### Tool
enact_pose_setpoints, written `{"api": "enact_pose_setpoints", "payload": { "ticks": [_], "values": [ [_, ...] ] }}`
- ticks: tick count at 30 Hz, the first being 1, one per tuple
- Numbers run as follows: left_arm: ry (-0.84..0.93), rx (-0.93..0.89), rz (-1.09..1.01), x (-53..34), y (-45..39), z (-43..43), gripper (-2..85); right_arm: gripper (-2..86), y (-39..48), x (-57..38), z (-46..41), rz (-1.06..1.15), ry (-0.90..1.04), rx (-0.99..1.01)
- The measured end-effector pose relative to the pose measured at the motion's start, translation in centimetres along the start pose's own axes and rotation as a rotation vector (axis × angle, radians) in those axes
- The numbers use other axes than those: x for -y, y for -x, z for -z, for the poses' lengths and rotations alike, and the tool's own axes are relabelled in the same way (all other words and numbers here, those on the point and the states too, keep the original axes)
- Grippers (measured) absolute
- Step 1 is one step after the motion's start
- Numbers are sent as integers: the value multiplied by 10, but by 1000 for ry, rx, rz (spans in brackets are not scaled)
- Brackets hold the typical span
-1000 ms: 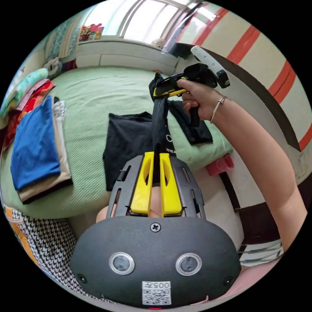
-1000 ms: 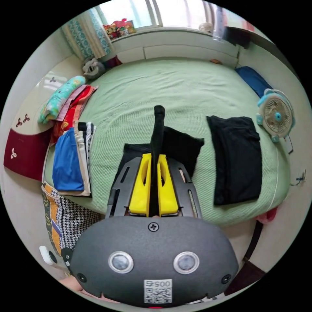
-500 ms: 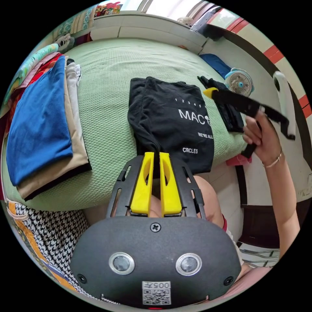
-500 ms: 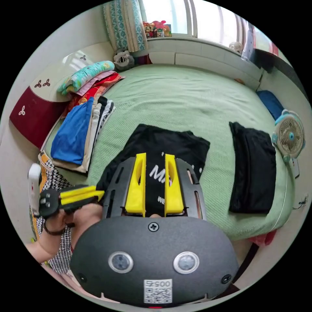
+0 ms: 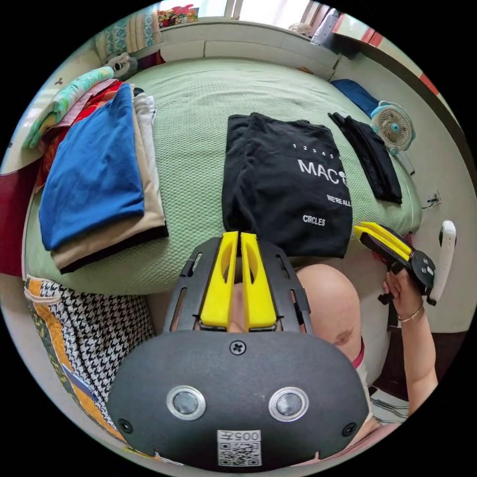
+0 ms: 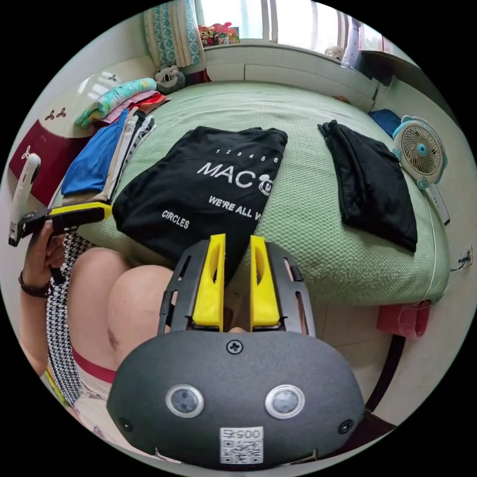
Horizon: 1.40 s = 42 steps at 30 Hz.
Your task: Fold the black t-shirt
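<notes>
The black t-shirt [image 5: 288,184] lies folded on the green bed [image 5: 198,114]; both grippers hold nothing, left gripper [image 5: 237,241] nearly closed, right gripper [image 6: 236,243] parted. Probably finished.

Both views near bed [image 5: 198,99] edge, facing window; share black t-shirt [image 6: 203,184].

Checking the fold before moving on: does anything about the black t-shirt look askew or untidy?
Slightly. The black t-shirt lies skewed on the bed, its near edge overhanging the mattress edge, with bunched folds along one side.
</notes>
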<state>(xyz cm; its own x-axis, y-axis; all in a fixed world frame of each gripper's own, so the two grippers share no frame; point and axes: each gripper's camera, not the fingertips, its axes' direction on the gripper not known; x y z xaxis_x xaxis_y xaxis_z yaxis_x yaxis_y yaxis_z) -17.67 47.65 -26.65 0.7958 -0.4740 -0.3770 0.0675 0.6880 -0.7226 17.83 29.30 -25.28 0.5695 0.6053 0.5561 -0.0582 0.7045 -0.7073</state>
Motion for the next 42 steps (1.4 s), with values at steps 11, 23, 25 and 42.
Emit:
{"api": "enact_pose_setpoints", "payload": {
  "ticks": [11, 23, 25, 42],
  "values": [
    [11, 31, -3, -5, -13, 2, 59, 91, 18, -18, -48, -49, 114, 27],
    [128, 128, 105, 5, 2, -54, 1, 4, 12, -36, -54, -23, 61, 31],
    [114, 121, 100, -1, 8, -48, -1, 22, 10, -37, -59, -31, 61, 40],
    [-5, -86, -5, -43, 41, -23, 148, 112, -13, -10, -29, 6, -11, 19]
  ]
}}
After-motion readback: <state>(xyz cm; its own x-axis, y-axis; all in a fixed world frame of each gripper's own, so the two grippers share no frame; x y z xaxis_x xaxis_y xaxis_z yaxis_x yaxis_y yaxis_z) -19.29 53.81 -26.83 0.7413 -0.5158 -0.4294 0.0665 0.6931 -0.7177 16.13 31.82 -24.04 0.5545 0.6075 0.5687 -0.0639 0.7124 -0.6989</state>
